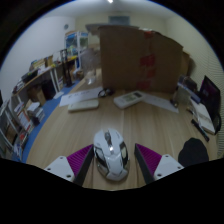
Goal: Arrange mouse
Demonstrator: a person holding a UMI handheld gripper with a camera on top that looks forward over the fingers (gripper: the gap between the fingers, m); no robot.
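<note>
A white and grey computer mouse (111, 153) lies on the wooden table (150, 125) between my two fingers. My gripper (114, 160) is open around it. The left purple pad (72, 160) sits close against the mouse's left side. The right pad (158, 158) shows a narrow gap of table beside the mouse. The mouse's front points away from me, and its rear end is hidden below the fingers.
Beyond the mouse lie a white keyboard (85, 101) and a second white device (130, 99). A large cardboard box (140, 58) stands at the back. Shelves (30, 95) line the left. A screen (210, 92) and a dark object (195, 150) are at the right.
</note>
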